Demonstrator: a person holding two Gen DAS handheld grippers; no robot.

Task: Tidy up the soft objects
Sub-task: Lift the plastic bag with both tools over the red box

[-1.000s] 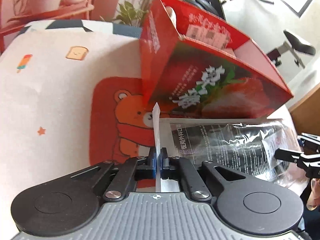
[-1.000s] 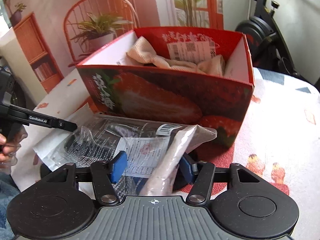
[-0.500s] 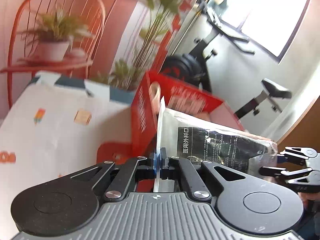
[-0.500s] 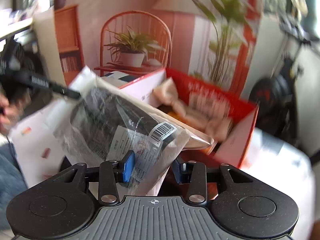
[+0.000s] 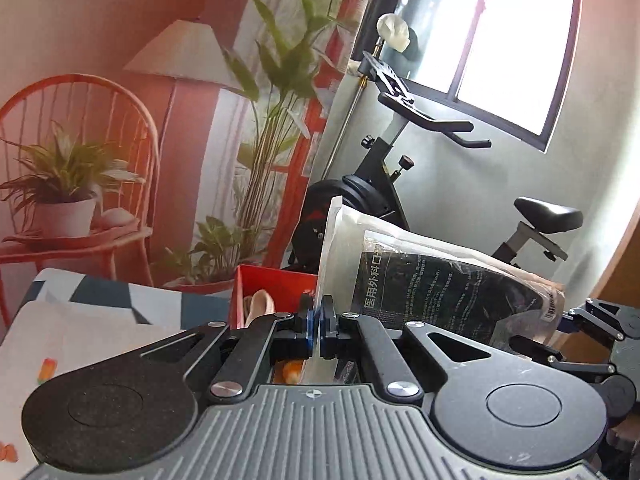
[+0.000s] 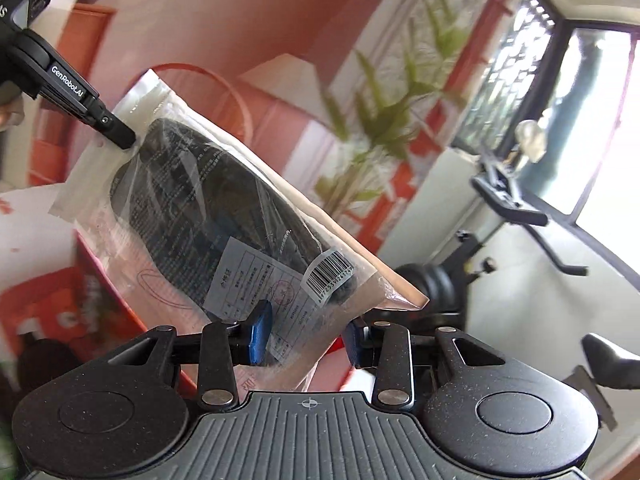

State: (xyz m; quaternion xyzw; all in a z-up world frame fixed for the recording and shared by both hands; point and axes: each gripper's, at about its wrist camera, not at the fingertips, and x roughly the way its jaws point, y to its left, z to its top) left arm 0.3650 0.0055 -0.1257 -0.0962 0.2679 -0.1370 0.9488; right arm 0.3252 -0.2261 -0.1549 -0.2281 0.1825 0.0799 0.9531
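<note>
with the left gripper pinching the sealed edge of the clear plastic pouch of black soft goods and the right gripper clamped on its other end, keep it level and lower it into the red cardboard box just ahead.

In the left wrist view, the red box is mostly hidden behind the left tongs, only its near corner and a beige soft thing inside showing. The right tongs are cut off at the 3 o'clock edge. In the right wrist view, the red box at 8 o'clock is blurred, its lettering unreadable. The plastic packet hides its black contents' shape, and the label print is too small to read.
</note>
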